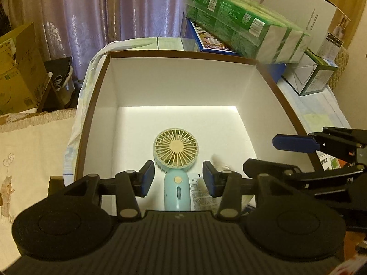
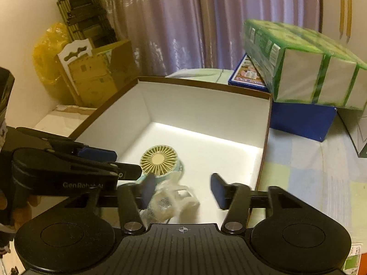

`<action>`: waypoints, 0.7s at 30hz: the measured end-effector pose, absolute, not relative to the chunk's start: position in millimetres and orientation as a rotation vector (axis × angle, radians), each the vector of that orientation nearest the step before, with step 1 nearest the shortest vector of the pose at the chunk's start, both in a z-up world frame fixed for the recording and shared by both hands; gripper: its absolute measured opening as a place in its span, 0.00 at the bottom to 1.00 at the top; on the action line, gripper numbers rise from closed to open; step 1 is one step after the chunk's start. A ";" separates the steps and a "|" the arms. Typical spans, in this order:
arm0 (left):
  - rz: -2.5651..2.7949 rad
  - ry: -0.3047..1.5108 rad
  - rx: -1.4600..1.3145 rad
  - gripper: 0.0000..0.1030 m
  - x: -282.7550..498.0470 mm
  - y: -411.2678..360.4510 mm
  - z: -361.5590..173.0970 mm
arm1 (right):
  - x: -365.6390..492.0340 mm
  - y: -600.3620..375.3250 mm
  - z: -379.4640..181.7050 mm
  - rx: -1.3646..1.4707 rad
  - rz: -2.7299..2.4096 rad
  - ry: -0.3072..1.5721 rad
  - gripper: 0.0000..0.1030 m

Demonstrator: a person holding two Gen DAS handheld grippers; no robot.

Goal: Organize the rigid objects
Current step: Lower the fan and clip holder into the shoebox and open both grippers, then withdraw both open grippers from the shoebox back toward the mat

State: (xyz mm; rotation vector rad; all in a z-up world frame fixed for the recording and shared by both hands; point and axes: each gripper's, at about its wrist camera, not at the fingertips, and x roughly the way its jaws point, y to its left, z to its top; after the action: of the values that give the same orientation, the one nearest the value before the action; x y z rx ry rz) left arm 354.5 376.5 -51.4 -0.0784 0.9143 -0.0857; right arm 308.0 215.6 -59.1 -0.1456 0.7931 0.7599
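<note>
- We see our left gripper (image 1: 176, 178) poised over the near end of an open box (image 1: 179, 56), white inside with a brown outer skin and rim.
- Its blue pads (image 1: 148, 176) stand apart on either side of a small handheld fan (image 1: 176, 160), and neither pad touches it; the jaws are part open and hold nothing.
- The fan lies flat on the box floor directly ahead of this gripper, pale blue handle toward us, round cream grille pointing away.
- Just right of the handle, under the right-hand pad, lies a clear plastic packet (image 1: 201, 194) with a printed label.
- Our right gripper (image 2: 182, 191) hangs over the same box from the near right corner, jaws part open and empty.
- From its own camera the packet (image 2: 167, 202) lies loose on the box floor between and below the pads, closer to the left one; we cannot tell whether that blurred pad brushes it.
- The fan (image 2: 160, 160) sits ahead and to the left of this gripper.
- The rest of the box floor ahead of both grippers is bare white card.
- Beyond the far right corner of the box, a wrapped pack of green tissue boxes (image 2: 305, 68) leans on a blue carton (image 2: 302, 119).
- Far left of the grippers stands a brown cardboard box (image 2: 96, 73) holding folded card.
</note>
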 end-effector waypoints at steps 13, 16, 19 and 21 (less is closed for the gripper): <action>-0.079 0.912 -0.088 0.40 325.1 374.1 -33.6 | 289.1 205.5 -53.9 -0.157 0.760 0.812 0.54; -0.074 0.913 -0.092 0.40 315.8 371.3 -28.1 | 283.7 202.1 -50.1 -0.154 0.762 0.810 0.54; -0.067 0.914 -0.095 0.40 306.7 368.3 -22.6 | 277.7 199.0 -45.4 -0.152 0.766 0.803 0.54; -0.063 0.910 -0.097 0.40 300.6 366.5 -18.9 | 273.5 196.3 -42.1 -0.147 0.765 0.799 0.54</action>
State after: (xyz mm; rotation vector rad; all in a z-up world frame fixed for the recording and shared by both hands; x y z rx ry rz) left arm 300.6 366.5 -18.9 -0.0970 0.9103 -0.0629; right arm 273.5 196.3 -42.1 -0.1473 0.7990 0.7651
